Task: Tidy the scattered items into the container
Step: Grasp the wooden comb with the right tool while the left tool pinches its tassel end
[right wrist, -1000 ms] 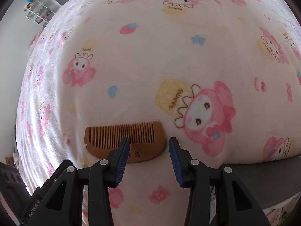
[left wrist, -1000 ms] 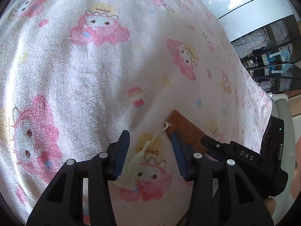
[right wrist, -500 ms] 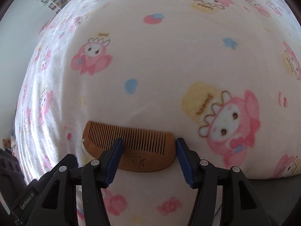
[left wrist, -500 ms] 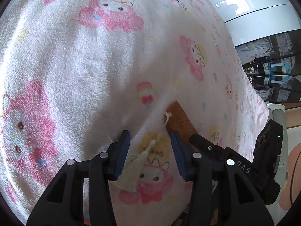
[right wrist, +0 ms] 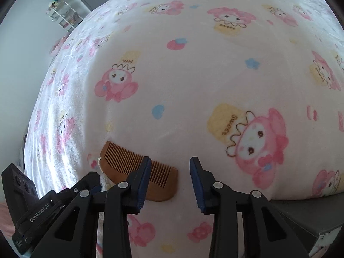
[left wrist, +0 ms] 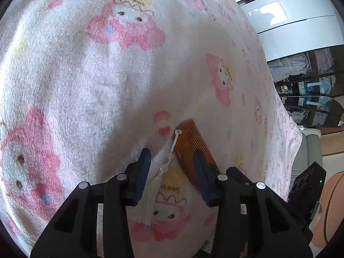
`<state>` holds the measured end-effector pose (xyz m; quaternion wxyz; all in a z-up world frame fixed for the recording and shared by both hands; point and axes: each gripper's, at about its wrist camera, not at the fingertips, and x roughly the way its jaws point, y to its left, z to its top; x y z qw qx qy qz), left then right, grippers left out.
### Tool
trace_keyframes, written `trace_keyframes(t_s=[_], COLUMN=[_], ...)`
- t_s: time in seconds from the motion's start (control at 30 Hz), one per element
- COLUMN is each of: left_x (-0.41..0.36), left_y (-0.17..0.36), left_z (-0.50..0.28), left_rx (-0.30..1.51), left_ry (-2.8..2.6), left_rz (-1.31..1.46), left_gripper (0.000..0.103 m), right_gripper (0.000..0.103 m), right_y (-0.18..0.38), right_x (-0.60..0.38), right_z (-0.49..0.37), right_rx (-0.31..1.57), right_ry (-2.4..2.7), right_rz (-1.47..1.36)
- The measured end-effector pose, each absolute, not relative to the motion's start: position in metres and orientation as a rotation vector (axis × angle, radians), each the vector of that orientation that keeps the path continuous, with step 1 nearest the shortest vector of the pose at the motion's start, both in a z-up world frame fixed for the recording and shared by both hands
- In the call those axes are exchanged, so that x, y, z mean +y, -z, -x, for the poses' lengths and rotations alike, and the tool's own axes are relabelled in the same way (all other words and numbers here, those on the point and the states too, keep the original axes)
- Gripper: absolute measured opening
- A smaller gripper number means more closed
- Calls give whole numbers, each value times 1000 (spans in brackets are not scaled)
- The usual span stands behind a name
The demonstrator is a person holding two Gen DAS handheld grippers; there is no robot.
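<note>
Two hand-held grippers work one wooden comb lying flat on the bed's cartoon-print blanket. Right hand-held gripper has just been closing, jaws part-open and empty, comb beside its left finger. Left hand-held gripper, closing slightly, straddles the tassel, probably untouched. Light, stiff, thin comb: grip across its solid spine; the tassel is limp.

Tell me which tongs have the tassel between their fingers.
The left tongs: the cream tassel lies between their fingers. The right tongs frame only blanket. Both have just been closing.
</note>
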<state>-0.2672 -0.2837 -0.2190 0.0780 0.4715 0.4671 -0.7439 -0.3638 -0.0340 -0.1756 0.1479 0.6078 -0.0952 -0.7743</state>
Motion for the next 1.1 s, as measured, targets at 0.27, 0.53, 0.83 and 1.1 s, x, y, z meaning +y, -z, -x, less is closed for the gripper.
trace_keyframes(t_s=[0.27, 0.53, 0.83, 1.1], left_x=[-273, -266, -261, -297], left_y=[223, 208, 203, 205], left_z=[301, 279, 198, 197], left_rx=[1300, 1202, 1162, 1259], left_ry=[2322, 2292, 2197, 2171], left_rz=[-1483, -1497, -1555, -1395], left_gripper=[41, 20, 19, 33], right_gripper=[34, 35, 35, 37], right_y=[199, 189, 179, 177], right_x=[-34, -32, -27, -33], right_z=[360, 353, 305, 305], right_rx=[-312, -327, -282, -199], right_ry=[2101, 2062, 1933, 2039], right_rz=[-1836, -1789, -1777, -1794])
